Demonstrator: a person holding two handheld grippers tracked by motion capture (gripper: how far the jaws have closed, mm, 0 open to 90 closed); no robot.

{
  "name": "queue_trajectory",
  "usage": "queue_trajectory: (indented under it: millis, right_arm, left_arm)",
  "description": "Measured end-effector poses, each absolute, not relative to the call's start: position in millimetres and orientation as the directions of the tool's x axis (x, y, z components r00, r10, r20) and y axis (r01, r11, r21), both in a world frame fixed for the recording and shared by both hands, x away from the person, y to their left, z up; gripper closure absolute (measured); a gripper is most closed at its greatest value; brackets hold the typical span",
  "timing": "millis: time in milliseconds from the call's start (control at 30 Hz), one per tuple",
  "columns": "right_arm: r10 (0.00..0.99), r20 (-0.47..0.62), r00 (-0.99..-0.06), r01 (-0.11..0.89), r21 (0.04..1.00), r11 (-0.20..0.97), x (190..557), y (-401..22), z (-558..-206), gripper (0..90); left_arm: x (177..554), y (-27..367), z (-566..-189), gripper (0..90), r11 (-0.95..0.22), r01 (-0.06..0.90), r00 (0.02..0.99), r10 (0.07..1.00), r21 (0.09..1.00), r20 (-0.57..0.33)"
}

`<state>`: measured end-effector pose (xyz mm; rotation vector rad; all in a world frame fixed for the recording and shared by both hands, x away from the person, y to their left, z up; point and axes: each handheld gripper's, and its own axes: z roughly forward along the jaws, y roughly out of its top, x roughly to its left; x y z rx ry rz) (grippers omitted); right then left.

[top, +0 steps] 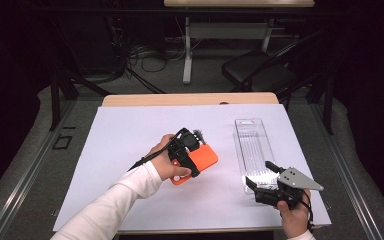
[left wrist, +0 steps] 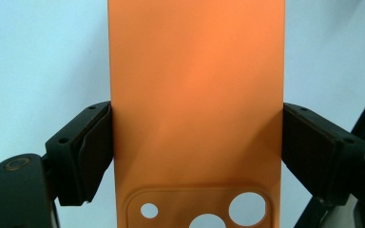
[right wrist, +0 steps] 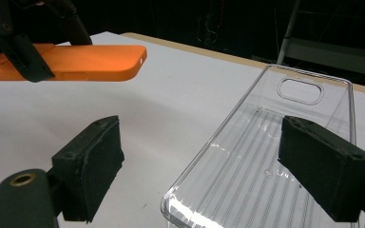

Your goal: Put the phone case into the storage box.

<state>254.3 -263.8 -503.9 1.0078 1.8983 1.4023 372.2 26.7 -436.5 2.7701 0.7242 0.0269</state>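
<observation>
Two tongs, one orange phone case (top: 200,159) and one clear plastic tray (top: 254,148).

My left tongs (top: 187,150) pinch the orange phone case by its two long sides and hold it up off the white sheet (top: 130,145), near the middle of the table. My right tongs (top: 263,177) are spread wide with nothing in them, right at the near end of the tray, at about four o'clock. I think I am carrying the case to the tray, so next I must go toward three o'clock and lower it flat inside. My left gripper view shows the camera holes (left wrist: 247,208); my right gripper view shows the tray's ribs.
</observation>
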Motion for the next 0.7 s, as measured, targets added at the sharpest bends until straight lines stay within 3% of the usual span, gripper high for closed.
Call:
queue_trajectory:
  millis: [700]
  right_arm:
    - [0.830, -0.004, -0.558, 0.263, 0.948, 0.181, 258, -257, -500, 10.5]
  left_arm:
    - [360, 51, -427, 15.9, -0.850, 0.466, 0.885, 0.455, 0.246, -0.101]
